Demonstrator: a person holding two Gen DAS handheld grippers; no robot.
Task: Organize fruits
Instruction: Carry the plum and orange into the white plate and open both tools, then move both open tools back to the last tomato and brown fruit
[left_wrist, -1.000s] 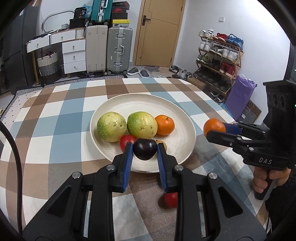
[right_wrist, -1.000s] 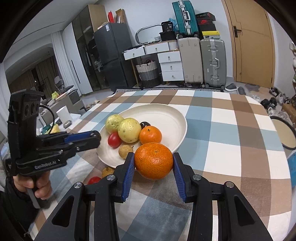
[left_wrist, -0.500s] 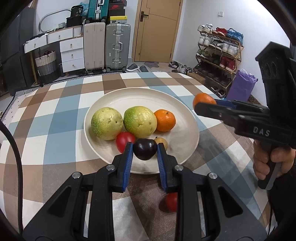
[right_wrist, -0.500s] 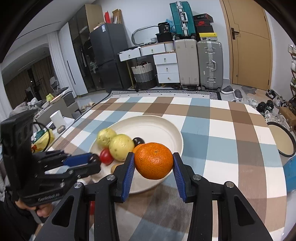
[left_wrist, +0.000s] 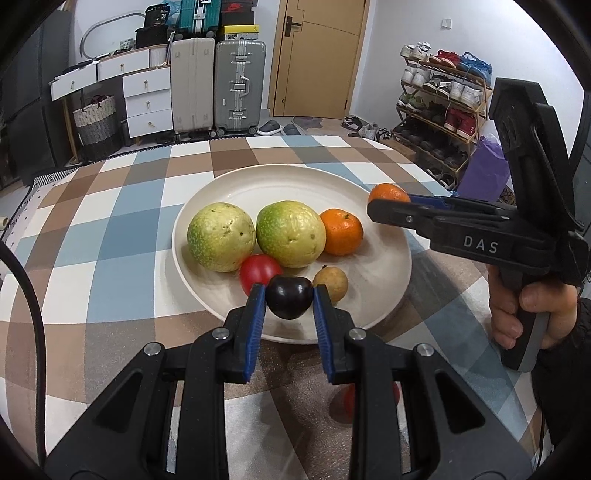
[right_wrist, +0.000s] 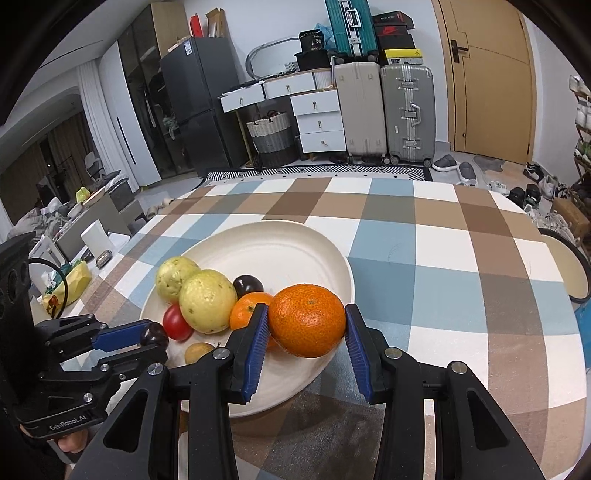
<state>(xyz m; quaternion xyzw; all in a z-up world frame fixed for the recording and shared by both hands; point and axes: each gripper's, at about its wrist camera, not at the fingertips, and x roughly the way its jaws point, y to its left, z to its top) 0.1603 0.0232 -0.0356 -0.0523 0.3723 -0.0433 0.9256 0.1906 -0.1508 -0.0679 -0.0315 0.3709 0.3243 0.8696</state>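
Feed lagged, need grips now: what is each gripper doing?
Left gripper: shut on the small dark purple plum.
Right gripper: shut on the round orange mandarin.

Right gripper (right_wrist: 306, 321) carries its orange (right_wrist: 306, 319) in over plate (left_wrist: 295, 184) rim at 3 o'clock; left gripper (left_wrist: 289, 299) edges plum (left_wrist: 289, 302) closer.

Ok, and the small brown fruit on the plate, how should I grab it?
Once the left gripper drops its dark plum, take the small brown fruit across its round middle from above, on the near-rim side of the plate. It is a plain ball; the green fruit crowds its far side, the rim side looks bare.
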